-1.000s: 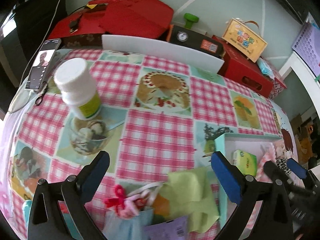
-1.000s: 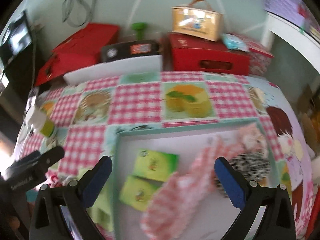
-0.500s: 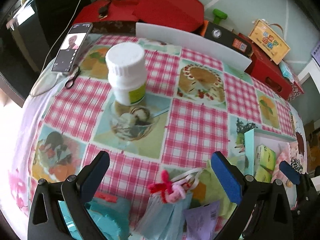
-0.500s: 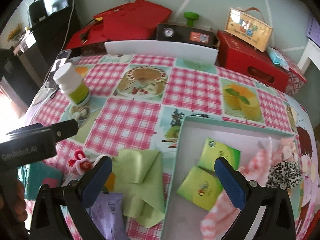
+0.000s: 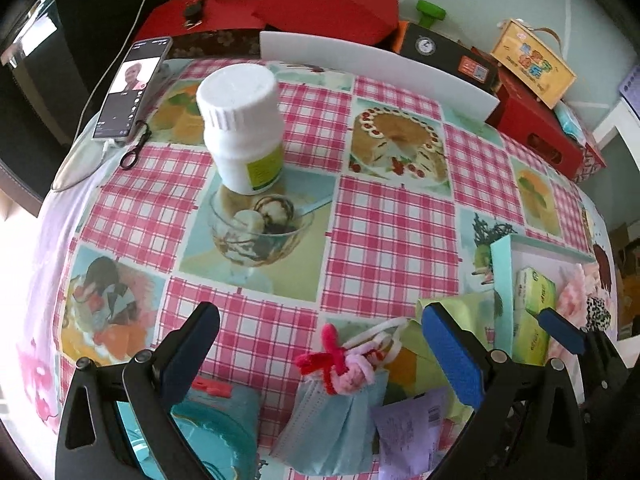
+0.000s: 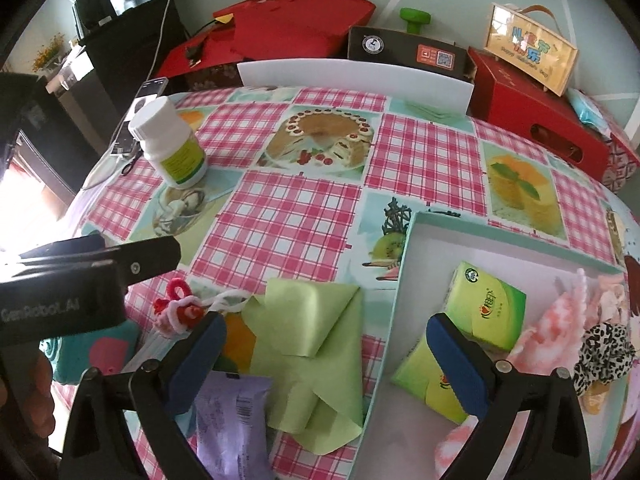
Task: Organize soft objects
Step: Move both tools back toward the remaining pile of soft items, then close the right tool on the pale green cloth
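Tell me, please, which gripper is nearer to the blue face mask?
Left. The left gripper hangs open right over the face mask; the right gripper sits open farther right, over the green cloth and box edge.

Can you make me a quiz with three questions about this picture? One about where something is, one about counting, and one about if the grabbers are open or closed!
1. Where is the white bottle?
A. in the tray
B. standing on the tablecloth
C. lying on the red box

2. How many green tissue packs are in the tray?
A. two
B. four
C. none

3. How are the two grabbers?
A. both open, holding nothing
B. both shut on the green cloth
C. one holds the face mask

Answers:
1 B, it stands upright on the checked cloth, far from the tray.
2 A, two green packs lie side by side in the tray.
3 A, the left gripper and the right gripper have fingers spread wide with nothing between them.
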